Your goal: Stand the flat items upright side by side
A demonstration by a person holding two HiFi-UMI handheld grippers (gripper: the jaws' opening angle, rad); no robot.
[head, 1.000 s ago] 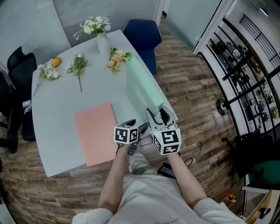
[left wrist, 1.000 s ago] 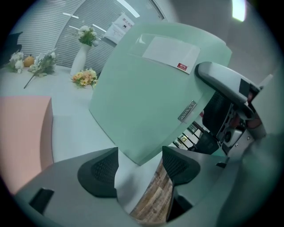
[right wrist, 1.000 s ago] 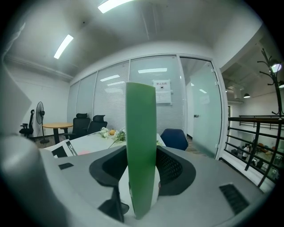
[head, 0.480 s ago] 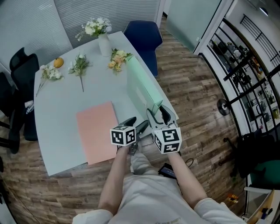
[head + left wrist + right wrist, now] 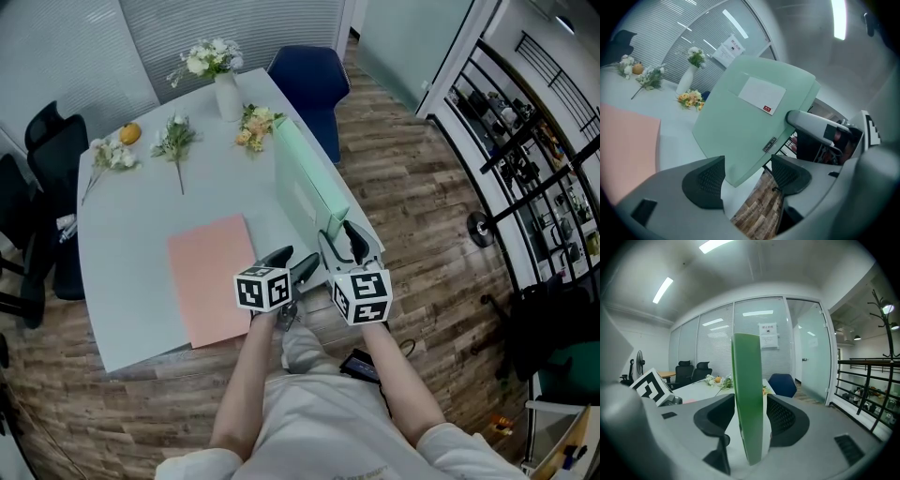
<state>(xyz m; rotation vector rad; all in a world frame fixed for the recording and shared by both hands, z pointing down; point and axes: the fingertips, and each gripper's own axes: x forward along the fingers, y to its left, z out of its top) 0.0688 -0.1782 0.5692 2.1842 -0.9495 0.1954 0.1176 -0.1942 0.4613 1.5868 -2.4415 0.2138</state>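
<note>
A: Head view first. Where's the task stuff?

B: green folder [image 5: 305, 183] stands on its long edge along the right side of the table [image 5: 141, 216], running near to far. pink folder [image 5: 211, 277] lies flat, near-left, well apart from the green one. right gripper [image 5: 342, 246] is at the green folder's near end. left gripper [image 5: 292, 264] hangs just left of it, over the near table edge.

A: Left gripper view?

B: Jaws apart, nothing pressed between the pads. The green folder's near corner [image 5: 750, 126] shows past them, and the pink one [image 5: 623, 145] is flat at the left (bare floor shows below, so it's right at the table edge).

A: Right gripper view?

B: Green folder's edge [image 5: 749, 394] runs straight up between the pads [image 5: 717, 420], and they look closed on it. I'd call that clamped.

A: So how to do this step well?

B: My read: green is up, pink not yet. Hold the green one plumb and don't let it creep toward the right table edge. Send the open gripper to the pink folder's near edge, pinch there, tip it up on its long edge, and set it parallel just left of the green one. Release only once both stand steady.
</note>
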